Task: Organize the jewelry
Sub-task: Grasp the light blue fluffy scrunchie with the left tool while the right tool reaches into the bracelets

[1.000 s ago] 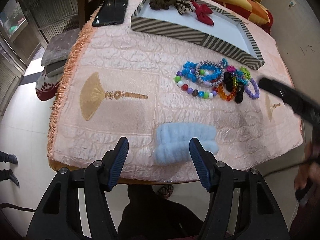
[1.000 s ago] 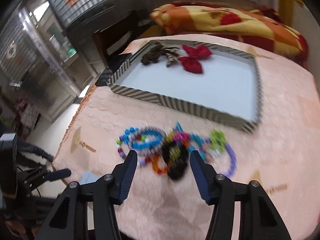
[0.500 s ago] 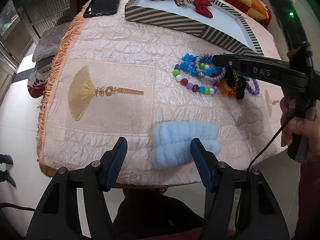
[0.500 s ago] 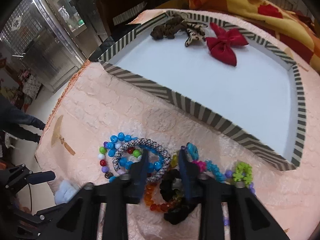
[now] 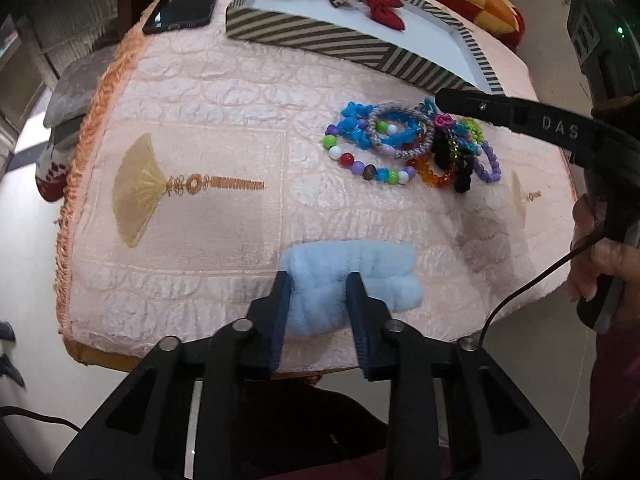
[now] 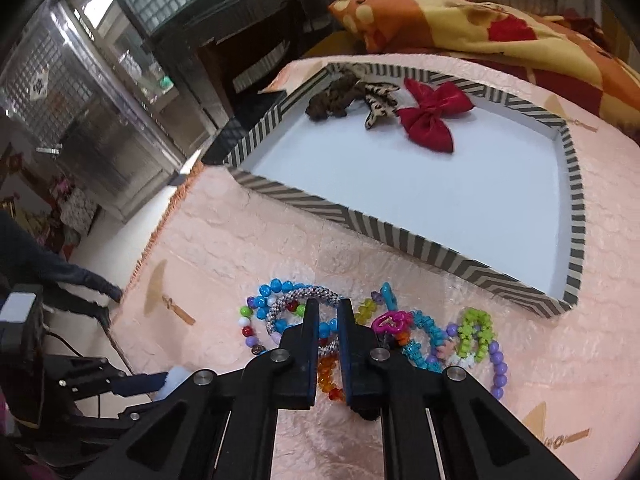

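1. Two handheld grippers are being worked over a table covered w/ a pink quilted cloth (image 5: 208,128).
2. A fluffy light-blue band (image 5: 352,280) is being pinched by the left gripper (image 5: 318,304) near the table's front edge; its jaws have just been closing, and the blue pads are being pressed into the fluff on both sides.
3. The right gripper (image 6: 329,320) is being held by a hand (image 5: 596,256) over a pile of bead bracelets (image 5: 412,144), mid-table, just in front of the tray.
4. Its jaws have just been closing & are now nearly pressed together; a grey-white woven bangle (image 6: 304,300) is being crossed by the tips, w/ a strand of it seen in the narrow gap. Whether it is truly being gripped cannot be told.
5. A striped tray (image 6: 400,236) w/ a white floor is being used for a red bow (image 6: 434,114), a leopard-print bow (image 6: 378,102) & a brown scrunchie (image 6: 332,98), all grouped at its far end.
6. A black phone (image 5: 184,4) is lying on the cloth, left of the tray.
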A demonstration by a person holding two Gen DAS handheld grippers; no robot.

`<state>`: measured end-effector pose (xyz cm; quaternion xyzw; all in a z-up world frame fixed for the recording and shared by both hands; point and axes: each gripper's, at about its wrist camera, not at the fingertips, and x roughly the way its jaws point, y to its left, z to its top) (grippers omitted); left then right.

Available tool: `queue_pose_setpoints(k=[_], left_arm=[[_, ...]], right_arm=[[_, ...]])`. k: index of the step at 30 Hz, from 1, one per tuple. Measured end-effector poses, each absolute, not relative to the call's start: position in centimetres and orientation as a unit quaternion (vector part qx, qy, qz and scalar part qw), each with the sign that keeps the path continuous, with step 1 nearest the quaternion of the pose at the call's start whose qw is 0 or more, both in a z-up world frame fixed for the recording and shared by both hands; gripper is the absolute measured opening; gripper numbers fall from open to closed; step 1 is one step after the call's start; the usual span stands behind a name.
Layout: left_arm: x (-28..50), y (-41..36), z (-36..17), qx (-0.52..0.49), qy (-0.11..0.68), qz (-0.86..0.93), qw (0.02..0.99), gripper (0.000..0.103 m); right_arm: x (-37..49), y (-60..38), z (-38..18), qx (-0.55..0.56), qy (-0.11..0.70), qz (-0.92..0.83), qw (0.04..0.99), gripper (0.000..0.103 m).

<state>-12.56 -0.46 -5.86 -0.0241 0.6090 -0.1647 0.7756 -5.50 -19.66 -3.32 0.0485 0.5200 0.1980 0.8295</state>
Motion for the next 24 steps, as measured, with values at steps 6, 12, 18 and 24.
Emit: queue_pose_setpoints(k=[6, 12, 18, 24], left_arm=[[-13.0, -0.1, -5.3, -0.019, 0.603, -0.177, 0.778, 0.020], [-12.8, 1.0, -5.1, -0.044, 0.617, -0.167, 0.767, 0.044], [-12.5, 2.6, -4.7, -0.084, 0.617, -0.153, 0.767, 0.062], [-12.3, 2.9, -6.5, -0.103, 0.639, -0.133, 0.751, 0.063]], right_arm=[[-6.0, -19.8, -3.1, 0.050, 0.523, 0.201, 0.827, 0.008], [-5.1, -18.8, -4.6, 0.026, 0.540, 0.196, 0.818, 0.039], [-3.8, -17.7, -5.9, -0.010, 0.555, 0.205, 0.807, 0.042], [-2.8, -17.8, -7.5, -0.004, 0.570, 0.206, 0.796, 0.023]])
